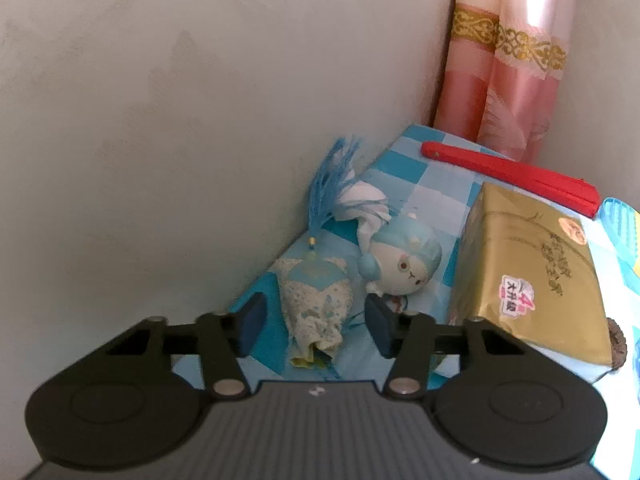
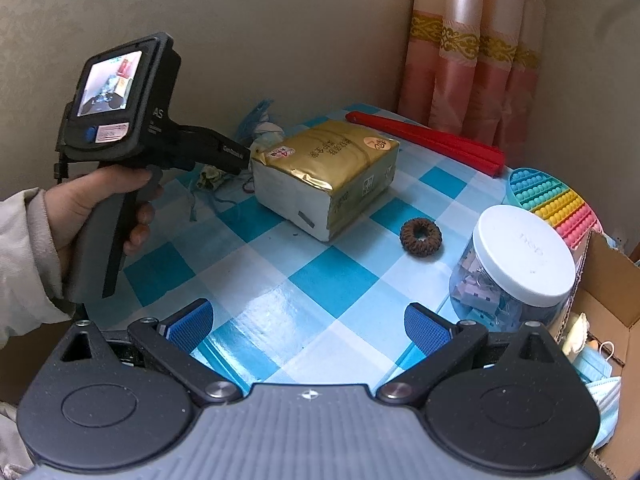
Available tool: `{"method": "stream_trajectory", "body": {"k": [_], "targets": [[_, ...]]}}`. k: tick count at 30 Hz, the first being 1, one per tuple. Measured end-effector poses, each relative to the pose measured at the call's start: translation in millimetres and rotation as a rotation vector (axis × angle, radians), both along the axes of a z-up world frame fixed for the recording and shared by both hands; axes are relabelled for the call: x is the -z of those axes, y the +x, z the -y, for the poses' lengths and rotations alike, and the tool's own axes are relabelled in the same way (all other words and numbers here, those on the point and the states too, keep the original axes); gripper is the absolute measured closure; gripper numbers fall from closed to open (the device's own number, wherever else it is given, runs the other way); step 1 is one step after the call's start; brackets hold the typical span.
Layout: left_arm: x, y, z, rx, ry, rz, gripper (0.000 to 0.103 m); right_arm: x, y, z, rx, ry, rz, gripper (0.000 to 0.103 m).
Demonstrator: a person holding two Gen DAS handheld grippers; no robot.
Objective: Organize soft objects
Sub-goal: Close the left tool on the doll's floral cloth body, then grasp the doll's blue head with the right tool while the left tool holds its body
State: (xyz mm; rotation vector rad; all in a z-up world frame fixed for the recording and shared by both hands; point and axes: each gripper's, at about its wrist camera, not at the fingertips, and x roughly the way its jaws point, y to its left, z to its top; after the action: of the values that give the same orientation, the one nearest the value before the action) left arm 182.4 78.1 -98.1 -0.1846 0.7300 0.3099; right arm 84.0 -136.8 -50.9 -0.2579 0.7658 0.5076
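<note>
In the left wrist view a floral cloth sachet (image 1: 316,304) with a blue tassel (image 1: 332,176) lies on the blue-checked tablecloth (image 1: 420,184) beside the wall. My left gripper (image 1: 316,328) is open; the sachet sits between its pads and a small gap shows on each side. A small blue-haired plush doll (image 1: 404,268) lies just right of the sachet, by the right pad. My right gripper (image 2: 308,326) stands open over bare tablecloth with nothing between its fingers. A brown scrunchie (image 2: 420,236) lies ahead of it to the right.
A gold tissue pack (image 2: 328,176) sits mid-table, with a red folded fan (image 2: 428,140) behind it. A white-lidded jar (image 2: 520,256) and a rainbow pop toy (image 2: 556,204) stand on the right. A cardboard box (image 2: 612,280) with face masks is off the table's right edge. A person's hand (image 2: 80,208) grips the left handle.
</note>
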Motion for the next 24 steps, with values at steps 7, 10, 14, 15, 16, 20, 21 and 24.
{"method": "stream_trajectory", "body": {"k": [7, 10, 14, 15, 16, 20, 21, 24], "targets": [[1.0, -4.8, 1.4, 0.035, -0.018, -0.015, 0.079, -6.4, 5.0, -3.8, -0.016, -0.010, 0.005, 0.000], [-2.8, -11.0, -0.9, 0.046, -0.018, -0.016, 0.079, -9.6, 11.2, -7.2, -0.040, -0.026, 0.018, 0.000], [-6.7, -21.8, -5.0, 0.054, -0.018, -0.018, 0.079, -16.8, 26.5, -12.8, -0.078, -0.022, 0.038, 0.000], [-7.7, -25.3, -5.9, 0.056, -0.018, -0.016, 0.079, -19.1, 32.0, -14.4, -0.085, -0.014, 0.038, 0.000], [-8.2, -28.3, -6.6, 0.056, -0.016, -0.014, 0.079, -21.4, 38.2, -16.6, -0.099, -0.005, 0.035, 0.001], [-5.9, -33.0, -11.0, 0.049, -0.030, -0.026, 0.079, -27.4, 63.1, -29.9, -0.149, 0.009, 0.023, 0.004], [-5.4, -34.6, -12.3, 0.048, -0.035, -0.028, 0.079, -28.5, 69.4, -34.6, -0.164, 0.009, 0.023, 0.006], [-4.3, -41.4, -13.2, 0.044, -0.028, -0.031, 0.079, -32.3, 89.3, -51.6, -0.213, 0.004, 0.013, 0.012]]}}
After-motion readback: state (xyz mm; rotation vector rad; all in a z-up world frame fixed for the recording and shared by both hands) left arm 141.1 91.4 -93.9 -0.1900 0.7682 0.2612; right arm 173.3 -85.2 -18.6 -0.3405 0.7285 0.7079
